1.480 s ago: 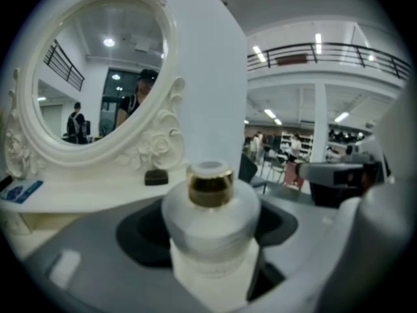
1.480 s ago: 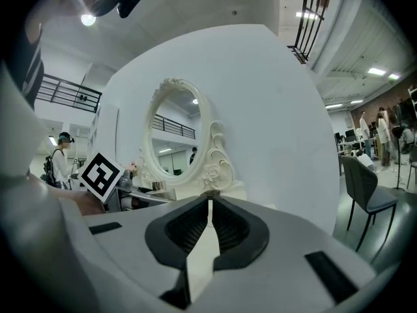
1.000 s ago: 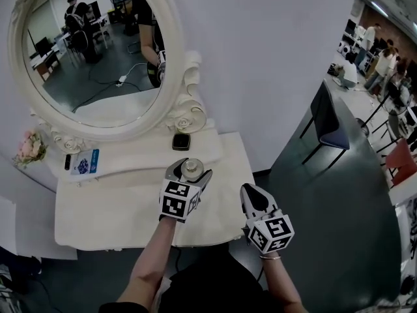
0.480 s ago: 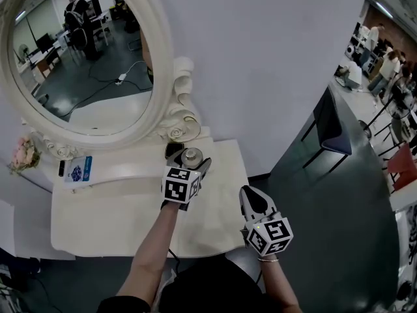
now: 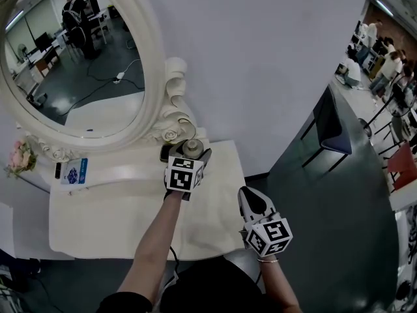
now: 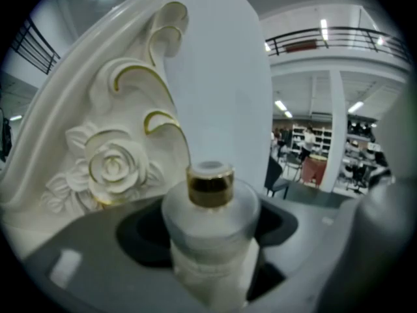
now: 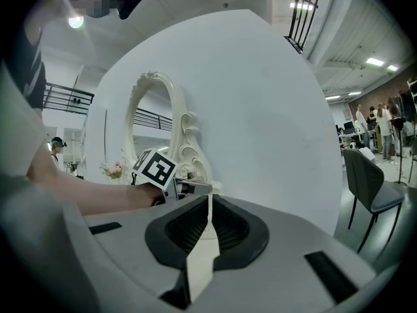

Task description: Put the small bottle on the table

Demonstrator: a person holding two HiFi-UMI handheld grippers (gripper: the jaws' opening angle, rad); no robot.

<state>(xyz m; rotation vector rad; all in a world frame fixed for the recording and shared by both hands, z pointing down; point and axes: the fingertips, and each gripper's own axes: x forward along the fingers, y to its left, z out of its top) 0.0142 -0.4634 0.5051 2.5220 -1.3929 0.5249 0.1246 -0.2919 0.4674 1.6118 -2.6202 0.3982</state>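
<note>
At the back of the one table, the left gripper clamps the single small bottle upright, likely mid-placement and needing to be lowered before the jaws release, while the right gripper, second of two, hangs closed and empty.

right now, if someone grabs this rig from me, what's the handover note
Left tongs: shut on the small frosted glass bottle with a gold collar, held upright by the carved rose of the white mirror frame.
Right tongs: shut, empty, near the front right corner of the white dressing table.
Done: bottle gripped.
Left: set it on the tabletop, then open the left tongs.
</note>
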